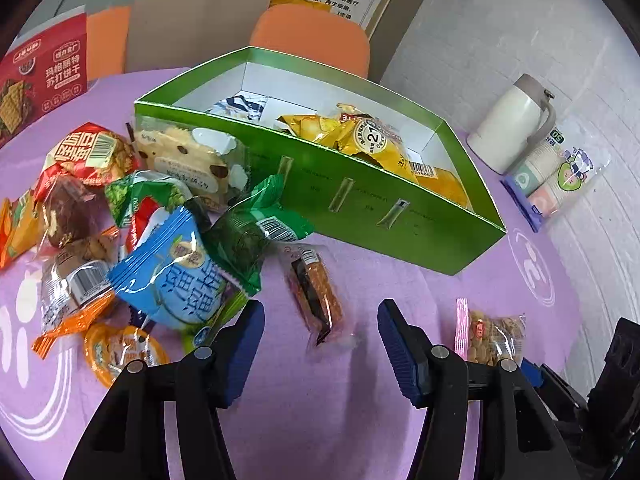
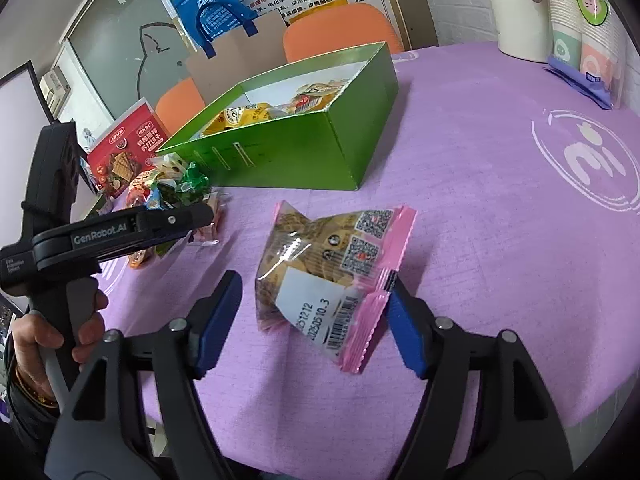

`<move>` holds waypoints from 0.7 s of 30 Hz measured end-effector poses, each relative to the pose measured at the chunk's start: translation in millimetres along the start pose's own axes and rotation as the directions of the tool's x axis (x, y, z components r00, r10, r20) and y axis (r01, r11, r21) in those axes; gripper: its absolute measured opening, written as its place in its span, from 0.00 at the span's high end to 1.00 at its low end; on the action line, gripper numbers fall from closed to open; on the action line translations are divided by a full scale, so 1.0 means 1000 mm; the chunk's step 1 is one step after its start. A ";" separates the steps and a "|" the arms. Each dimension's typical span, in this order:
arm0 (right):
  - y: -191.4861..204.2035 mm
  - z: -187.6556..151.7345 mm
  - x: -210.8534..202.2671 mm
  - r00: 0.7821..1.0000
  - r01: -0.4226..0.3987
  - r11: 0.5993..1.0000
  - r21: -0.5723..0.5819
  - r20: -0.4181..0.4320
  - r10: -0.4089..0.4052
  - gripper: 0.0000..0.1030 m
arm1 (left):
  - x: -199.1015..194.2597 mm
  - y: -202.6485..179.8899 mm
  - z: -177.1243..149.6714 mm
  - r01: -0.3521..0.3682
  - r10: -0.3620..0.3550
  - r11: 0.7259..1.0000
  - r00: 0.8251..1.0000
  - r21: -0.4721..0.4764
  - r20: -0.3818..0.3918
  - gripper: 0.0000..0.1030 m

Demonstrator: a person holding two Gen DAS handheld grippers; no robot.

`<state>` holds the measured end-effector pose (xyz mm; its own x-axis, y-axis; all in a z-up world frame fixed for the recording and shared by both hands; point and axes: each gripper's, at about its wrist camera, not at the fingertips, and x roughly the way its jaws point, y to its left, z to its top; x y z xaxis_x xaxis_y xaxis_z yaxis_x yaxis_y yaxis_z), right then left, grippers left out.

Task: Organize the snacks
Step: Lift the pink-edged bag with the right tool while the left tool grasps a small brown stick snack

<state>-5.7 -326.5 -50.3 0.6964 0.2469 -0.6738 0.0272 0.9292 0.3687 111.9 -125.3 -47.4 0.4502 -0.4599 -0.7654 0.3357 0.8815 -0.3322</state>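
Two tongs gape wide, holding nothing. Right tongs (image 2: pixel 314 320) flank the pink-edged snack pack (image 2: pixel 332 276) lying on the table (image 2: pixel 480 200) at lower centre; closing on it seems next, then carrying it to the green box (image 2: pixel 280 152) at upper centre.

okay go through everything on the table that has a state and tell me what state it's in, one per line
left gripper: open, empty
right gripper: open around pink-edged snack pack, not closed
pink-edged snack pack: sealed, lying on tablecloth
green box: open-topped, partly filled with snacks
white thermos: upright, lid closed
loose snack pile: outside box
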 end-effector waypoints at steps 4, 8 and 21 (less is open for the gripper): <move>0.001 0.001 0.003 1.000 0.009 1.000 -0.009 0.001 -0.009 0.27 | 0.011 -0.004 0.006 -0.014 0.015 0.999 1.000 0.028 -0.017 0.46; 0.005 0.001 0.006 0.998 0.054 0.997 -0.046 0.018 -0.053 0.33 | 0.014 -0.004 0.006 -0.014 0.014 0.999 1.000 0.029 -0.022 0.51; 0.027 0.025 -0.027 0.991 -0.067 0.993 -0.093 0.108 0.077 0.61 | -0.024 -0.009 0.003 0.060 -0.063 0.995 0.997 0.080 0.040 0.80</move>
<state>-5.8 -315.0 -6.1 0.7699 0.2865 -0.5702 -0.0864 0.9322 0.3516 100.6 -122.8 -24.1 0.4606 -0.5186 -0.7204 0.4275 0.8408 -0.3319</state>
